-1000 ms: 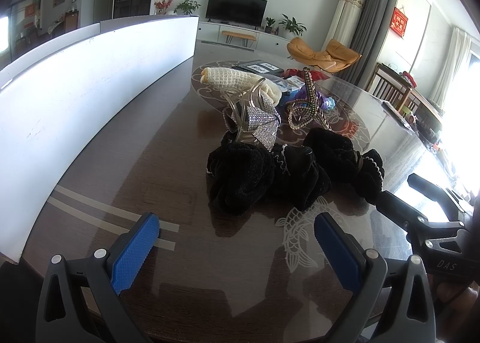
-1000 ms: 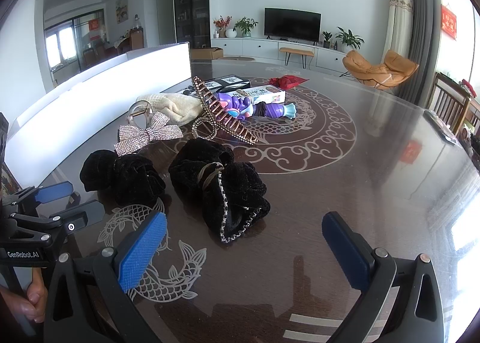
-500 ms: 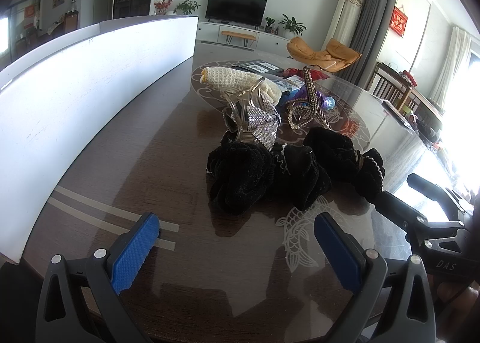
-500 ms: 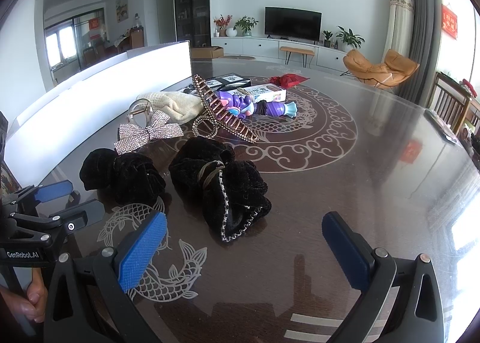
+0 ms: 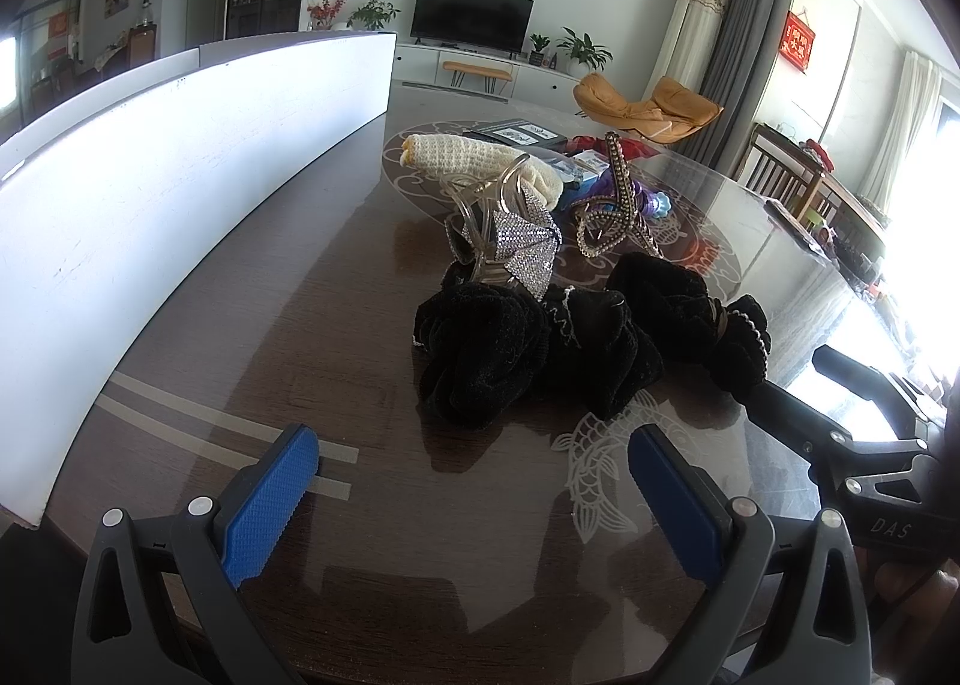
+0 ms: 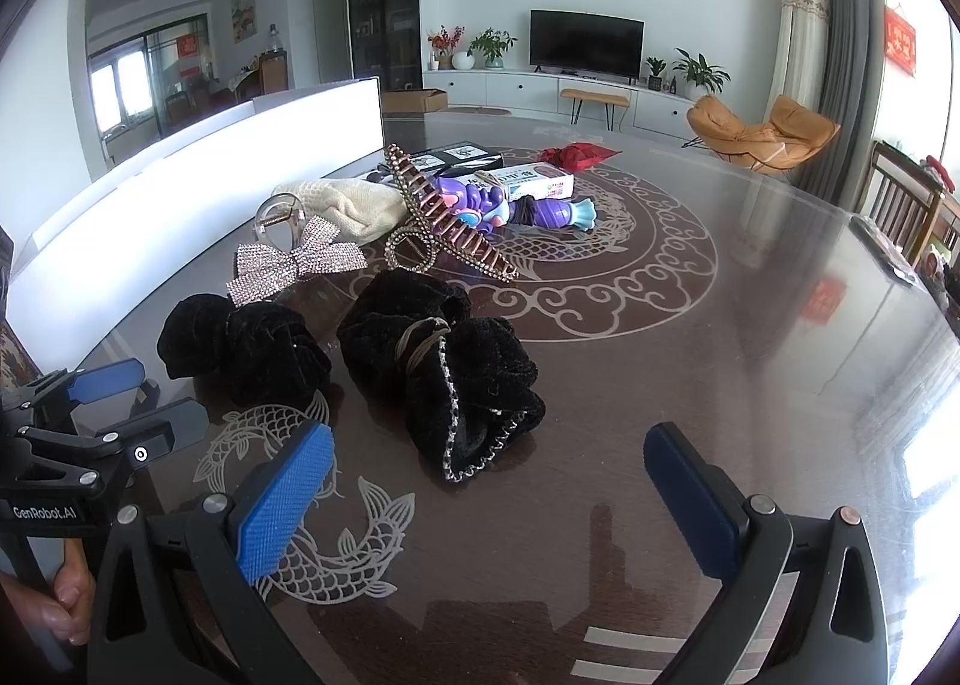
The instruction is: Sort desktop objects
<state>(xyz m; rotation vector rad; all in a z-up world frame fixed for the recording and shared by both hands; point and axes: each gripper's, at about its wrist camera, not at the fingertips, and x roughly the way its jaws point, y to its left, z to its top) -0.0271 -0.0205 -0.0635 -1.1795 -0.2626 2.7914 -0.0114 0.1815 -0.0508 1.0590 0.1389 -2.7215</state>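
Two black scrunchies [image 6: 441, 370] [image 5: 480, 352] ahead of spread jaws, left gripper [image 5: 474, 496] empty; right gripper [image 6: 489, 496] likewise, neither touching

The left gripper [image 6: 114, 403] has white letters on its black body that say "GenRobot.AI". The right gripper [image 5: 840, 385] has the letters "DAS" on its black body.

daylight from right | glare on table [image 6: 840, 325] | fisheye-warped edges | sharp
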